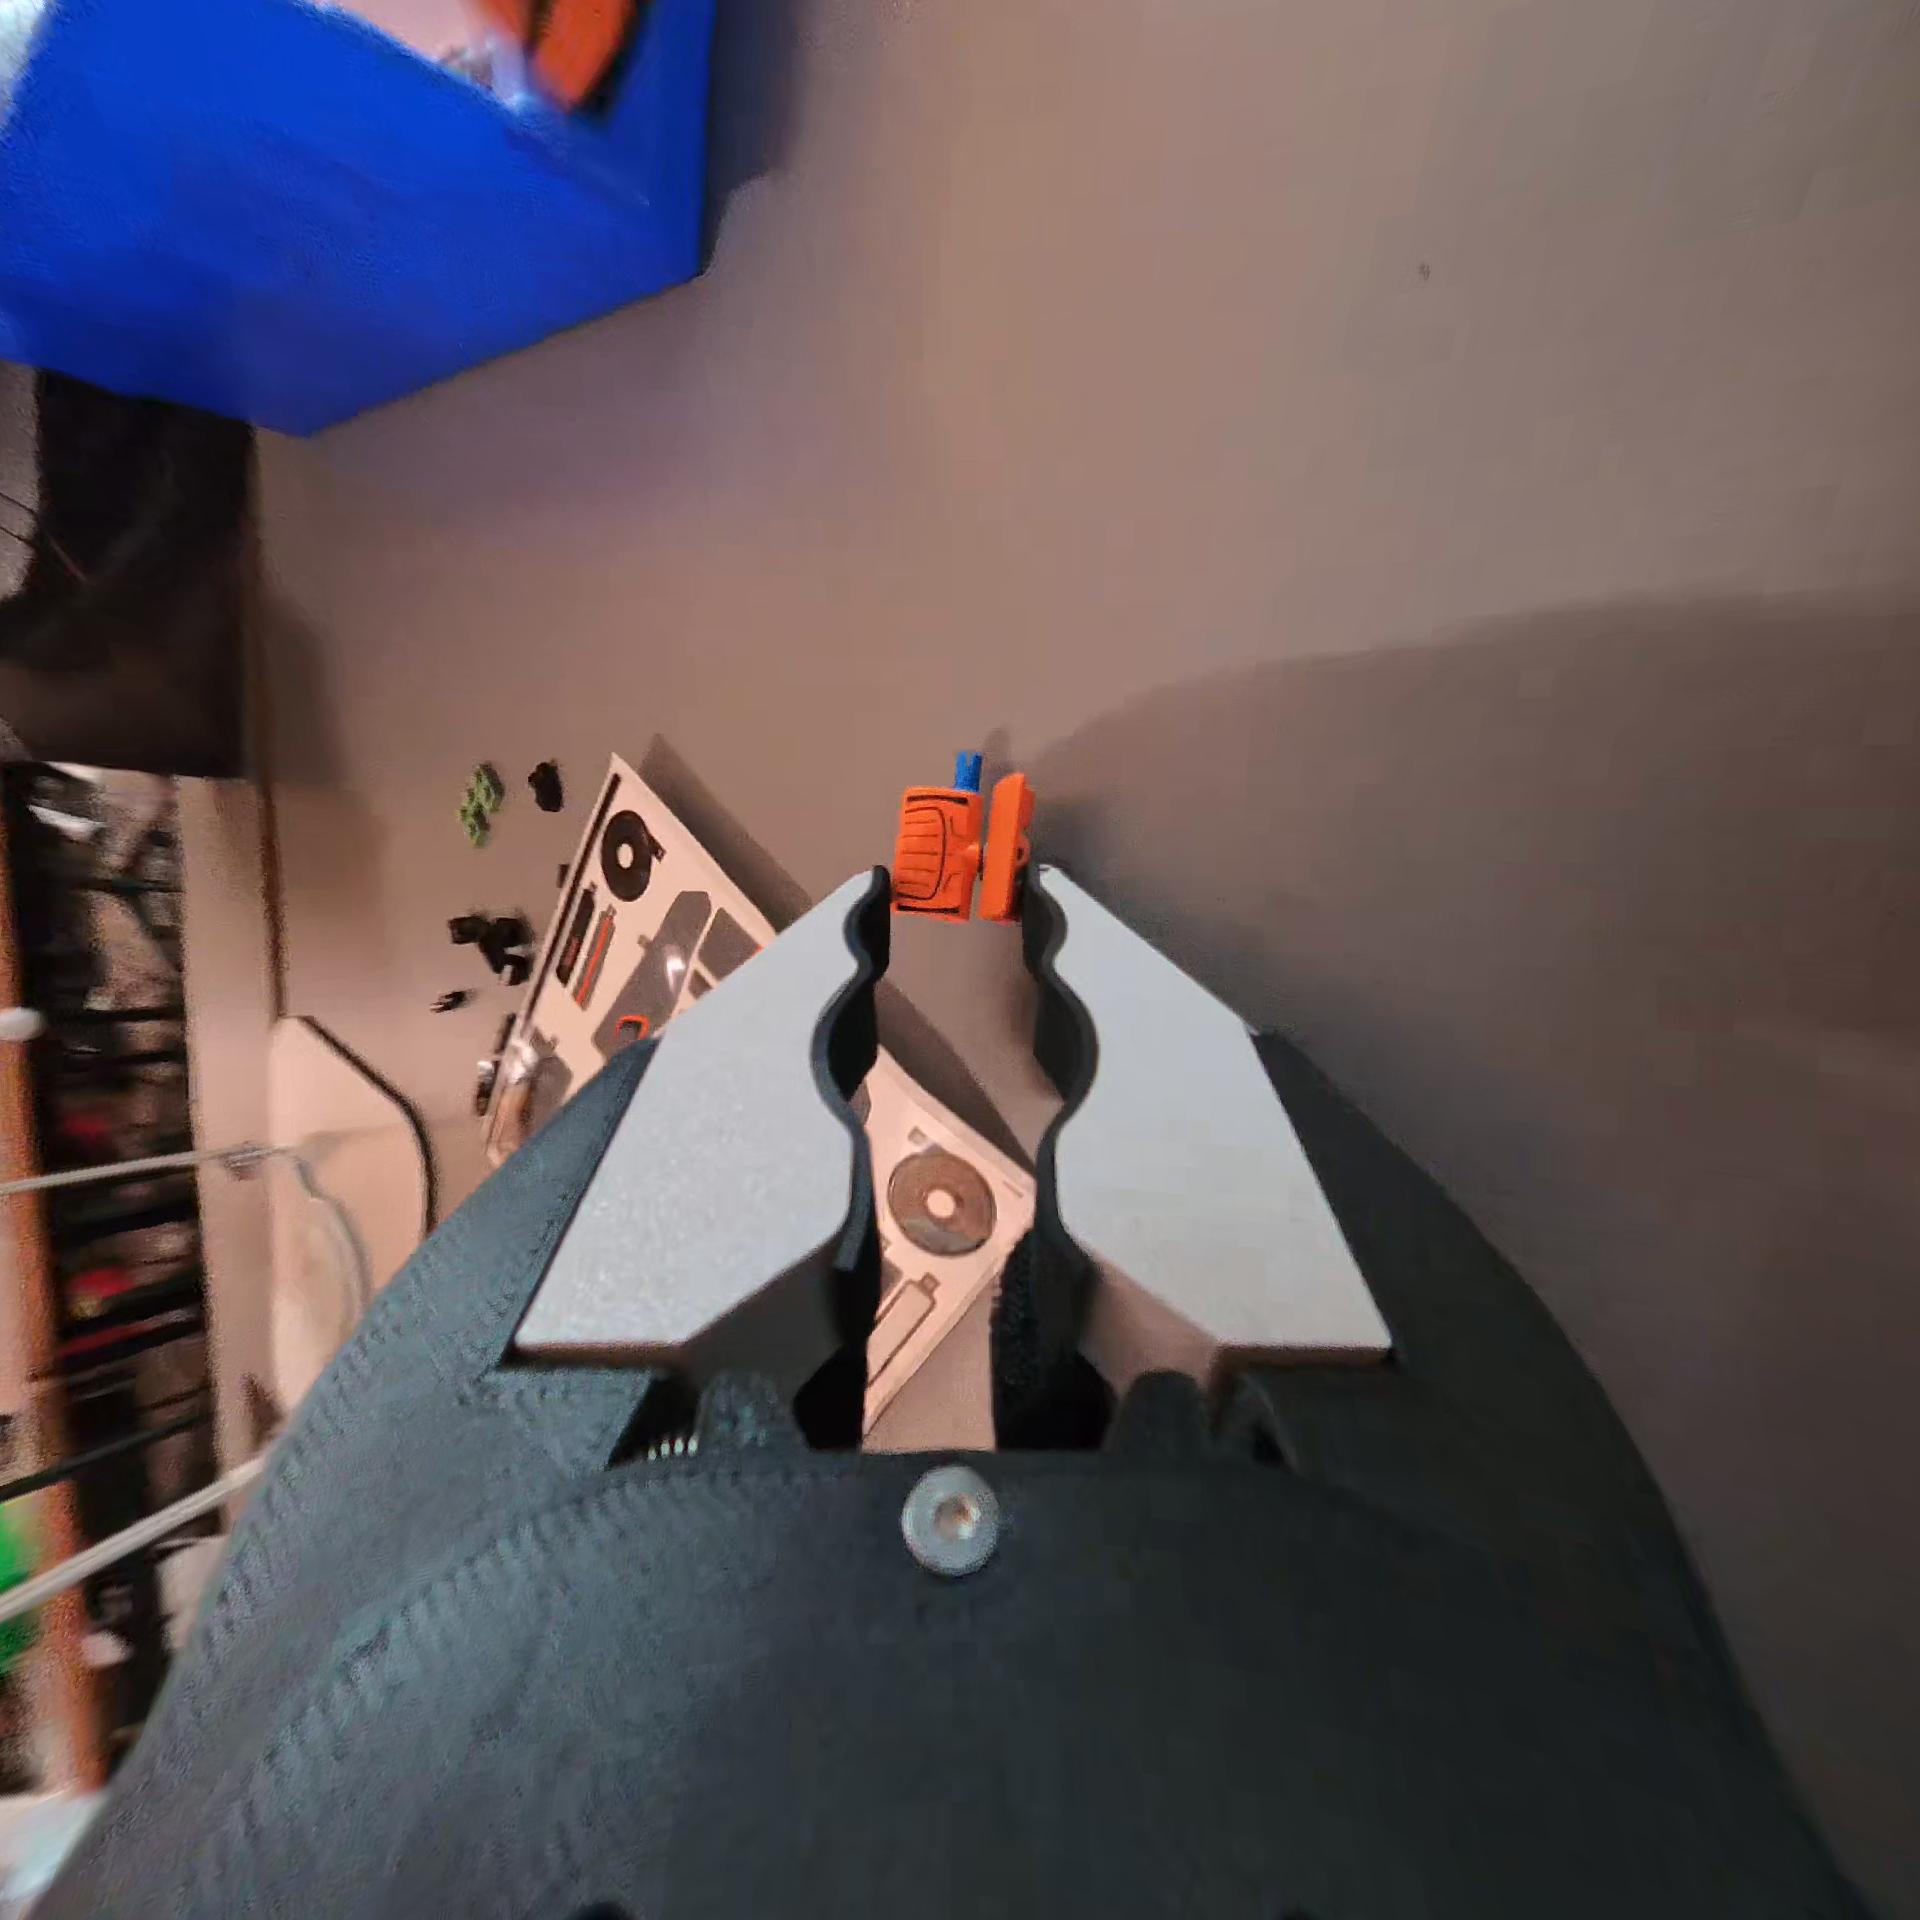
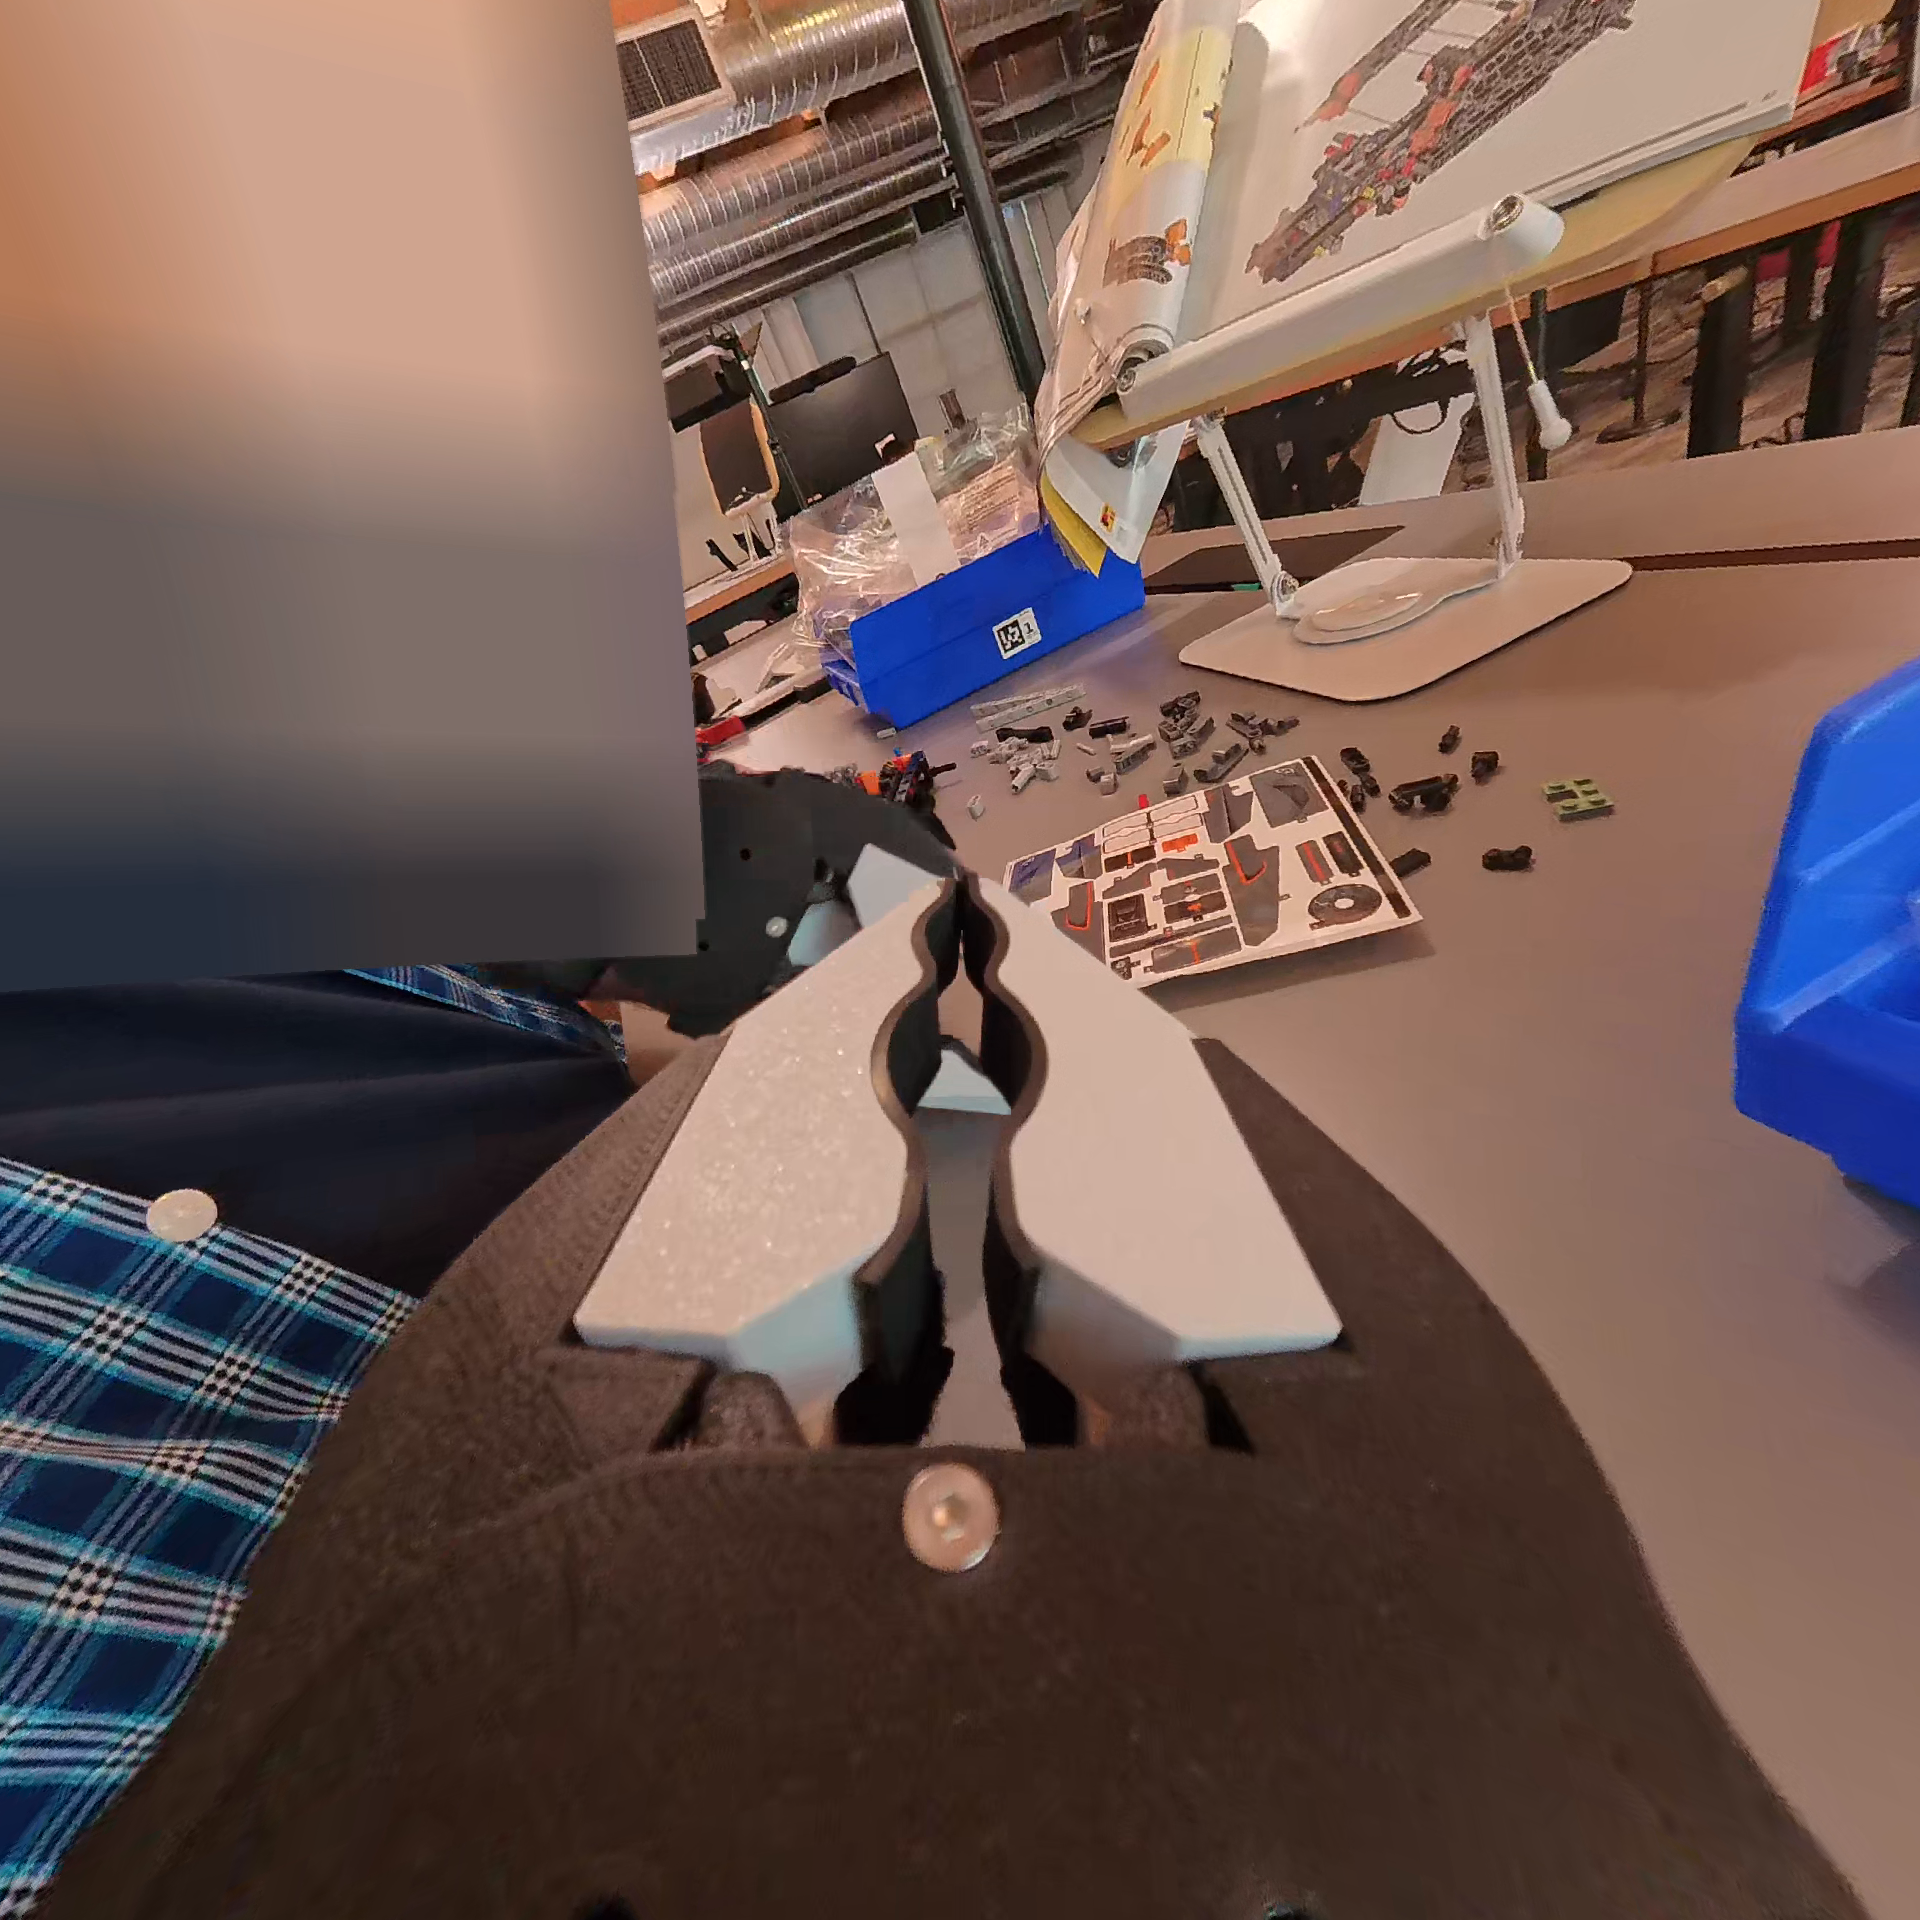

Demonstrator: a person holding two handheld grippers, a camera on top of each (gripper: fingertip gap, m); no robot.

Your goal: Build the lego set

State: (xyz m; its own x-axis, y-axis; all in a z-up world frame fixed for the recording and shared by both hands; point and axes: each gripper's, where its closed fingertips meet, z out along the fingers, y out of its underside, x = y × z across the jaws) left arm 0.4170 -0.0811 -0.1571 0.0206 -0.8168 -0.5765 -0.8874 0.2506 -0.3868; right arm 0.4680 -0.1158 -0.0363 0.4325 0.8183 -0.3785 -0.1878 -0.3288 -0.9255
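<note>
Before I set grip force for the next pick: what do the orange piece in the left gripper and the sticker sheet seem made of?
Orange piece: looks like hard moulded plastic with a smooth finish, ribbed detail and crisp edges; a blue peg pokes out behind it. Sticker sheet: seemingly thin paper or film, lying flat on the table, printed white, grey and orange; gloss can't be judged.

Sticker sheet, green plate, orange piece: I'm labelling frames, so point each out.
Sticker sheet (image 2: pixel 1216 883): right wrist view, sheet's middle.
Green plate (image 2: pixel 1579 798): right wrist view, its top face.
Orange piece (image 1: pixel 940 852): left wrist view, its ribbed left half.
</note>
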